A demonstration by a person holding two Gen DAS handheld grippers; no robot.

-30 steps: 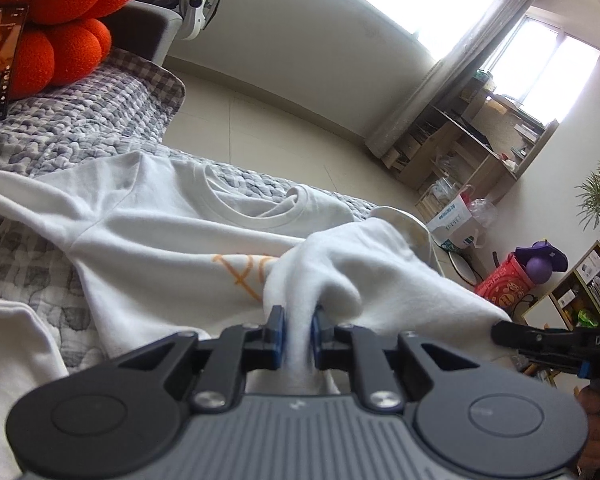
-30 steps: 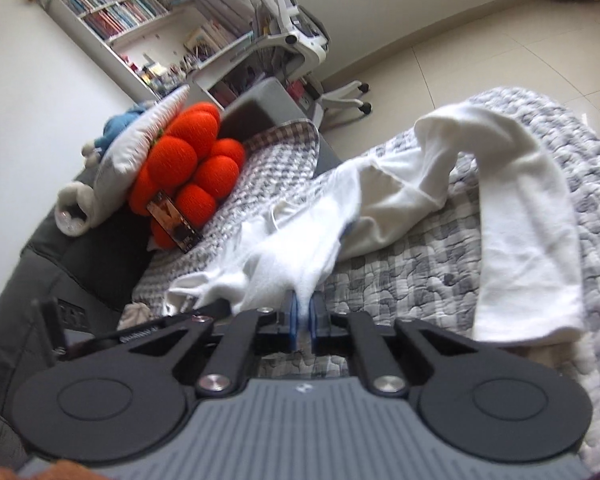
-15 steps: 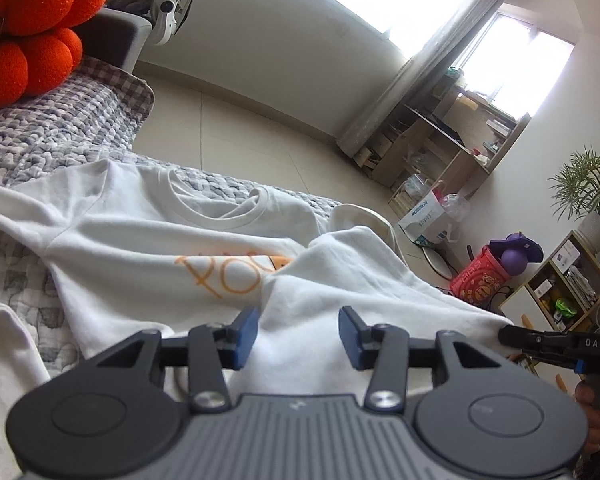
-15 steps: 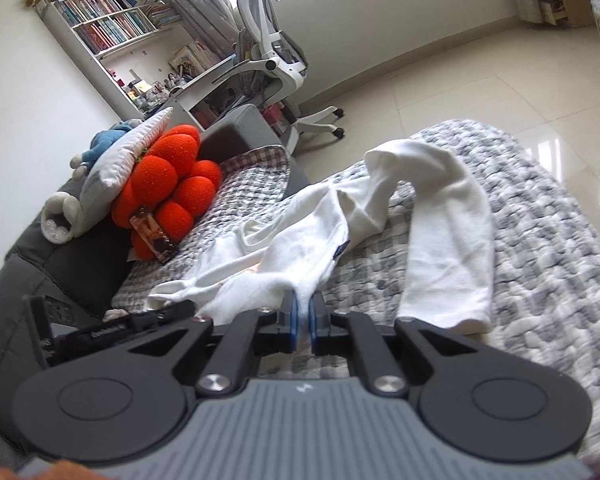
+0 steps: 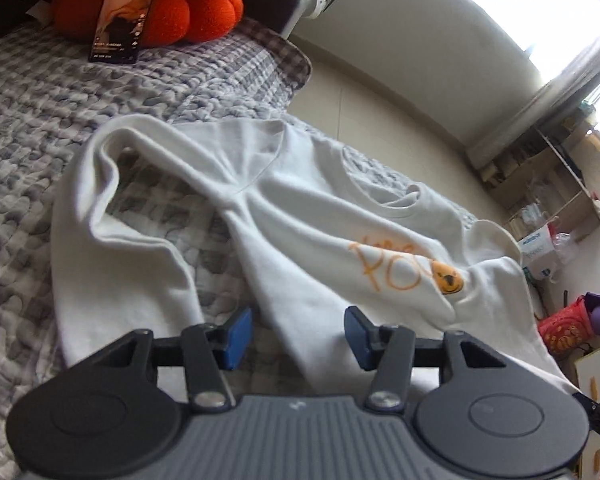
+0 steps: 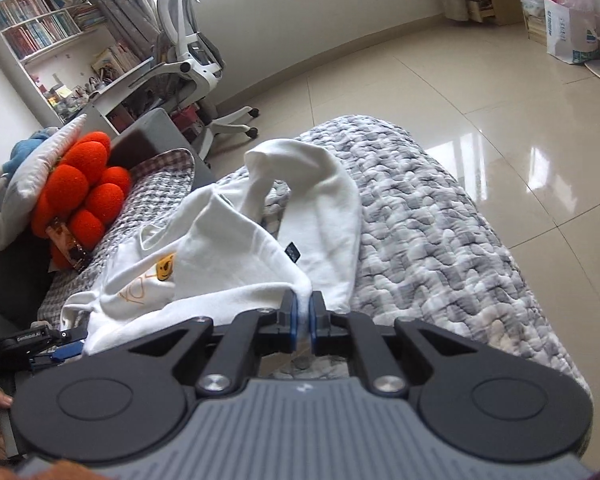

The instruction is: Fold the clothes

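A grey-and-white quilt point(image 5: 40, 128) covers the couch, with an orange cushion point(image 5: 188, 4) and a phone point(image 5: 124, 8) at the upper left of the left view, and a tiled floor point(image 6: 480, 92), office chair point(image 6: 188, 56) and bookshelf point(image 6: 32, 20) across the top of the right view. The white sweatshirt point(image 5: 300, 216) lies rumpled mid-frame on the quilt. The left gripper point(image 5: 296, 334) tilts down over it, released, blue pads apart with cloth lying between them, while the right gripper point(image 6: 303, 320) is clenched on a fold of the sweatshirt's edge.

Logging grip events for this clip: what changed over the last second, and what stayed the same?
The left gripper let go of the white sweatshirt; its jaws now stand apart, with the fabric lying loose beyond them. The right gripper stayed clamped on the garment's edge. The sweatshirt remains on the grey quilt.
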